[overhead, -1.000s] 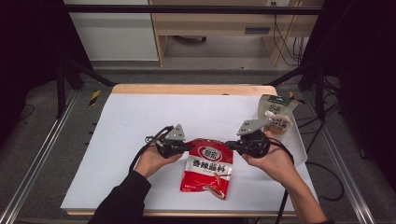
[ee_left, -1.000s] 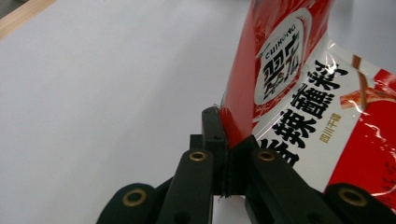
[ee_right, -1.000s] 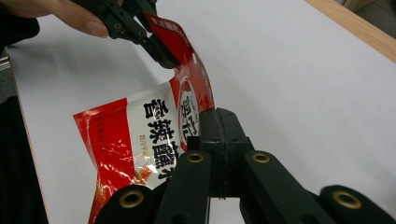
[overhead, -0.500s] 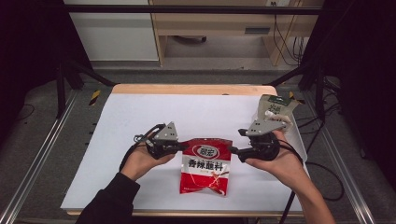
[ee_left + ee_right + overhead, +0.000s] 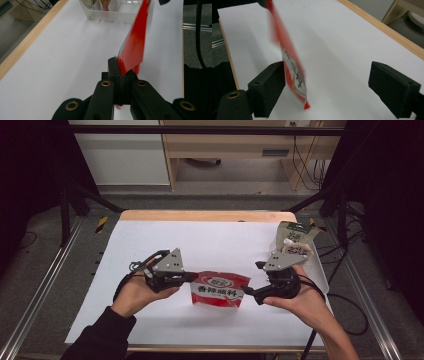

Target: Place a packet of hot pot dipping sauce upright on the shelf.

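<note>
Nearest the person's edge of the desk (image 5: 150,320), the red seasoning packet (image 5: 218,290) hangs between the two grippers, lifted into an upright sheet, where a second ago it lay flatter and lower on the white surface. The left gripper (image 5: 189,277) has its jaws clamped on the packet's serrated left edge; in the left gripper view the red foil (image 5: 133,47) rises straight out of the closed jaws. The right gripper (image 5: 248,292) has changed: a second ago it pinched the right edge, and now its jaws stand wide apart, the packet's edge (image 5: 292,70) just beside one pad (image 5: 268,85) and well clear of the other. So the packet now depends on the left grip alone, and I judge the right hand is either letting go or re-seating for a tear or a carry. Farther off, at the desk's far right corner, a clear bin (image 5: 315,251) holds other packets (image 5: 294,237).
</note>
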Tool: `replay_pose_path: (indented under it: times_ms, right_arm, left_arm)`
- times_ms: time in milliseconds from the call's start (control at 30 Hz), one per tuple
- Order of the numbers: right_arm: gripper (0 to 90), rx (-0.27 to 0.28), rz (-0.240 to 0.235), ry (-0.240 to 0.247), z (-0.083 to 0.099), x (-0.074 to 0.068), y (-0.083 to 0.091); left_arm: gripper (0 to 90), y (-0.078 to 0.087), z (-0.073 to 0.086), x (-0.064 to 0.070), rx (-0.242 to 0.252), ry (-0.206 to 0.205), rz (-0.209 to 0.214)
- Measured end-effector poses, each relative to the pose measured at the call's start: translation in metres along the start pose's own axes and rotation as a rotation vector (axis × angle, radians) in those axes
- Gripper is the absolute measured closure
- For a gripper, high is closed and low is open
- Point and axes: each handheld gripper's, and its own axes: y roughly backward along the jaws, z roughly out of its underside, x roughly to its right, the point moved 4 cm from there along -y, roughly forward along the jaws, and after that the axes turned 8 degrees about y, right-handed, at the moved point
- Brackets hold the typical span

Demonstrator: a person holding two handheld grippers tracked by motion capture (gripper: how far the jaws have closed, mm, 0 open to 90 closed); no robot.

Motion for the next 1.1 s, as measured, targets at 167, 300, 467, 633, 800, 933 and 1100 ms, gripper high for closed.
replay_pose_path:
  times_ms: [167,300,467,633,800,933,1100]
  right_arm:
    - [13.5,-0.006,-0.014,0.016,-0.003,-0.003,-0.006]
    - [14.6,-0.004,-0.011,0.029,-0.008,-0.005,-0.013]
    - [18.3,0.007,-0.007,0.042,-0.018,-0.005,-0.02]
    - [25.7,0.027,-0.009,0.069,-0.033,-0.006,-0.024]
    - [33.4,0.042,-0.029,0.089,-0.045,-0.01,-0.03]
    - [42.3,0.066,-0.048,0.089,-0.049,-0.015,-0.033]
    - [53.4,0.112,-0.066,0.091,-0.057,-0.017,-0.03]
  left_arm:
    - [90.0,0.013,-0.007,-0.007,0.0,-0.01,-0.03]
    - [90.0,0.03,-0.015,-0.017,0.017,0.001,-0.053]
    - [90.0,0.043,-0.021,-0.02,0.047,0.011,-0.05]
    - [90.0,0.05,-0.022,-0.021,0.058,0.014,-0.05]
    - [90.0,0.052,-0.021,-0.023,0.056,0.014,-0.049]
    - [90.0,0.053,-0.02,-0.023,0.055,0.017,-0.05]
    - [90.0,0.053,-0.019,-0.024,0.055,0.019,-0.047]
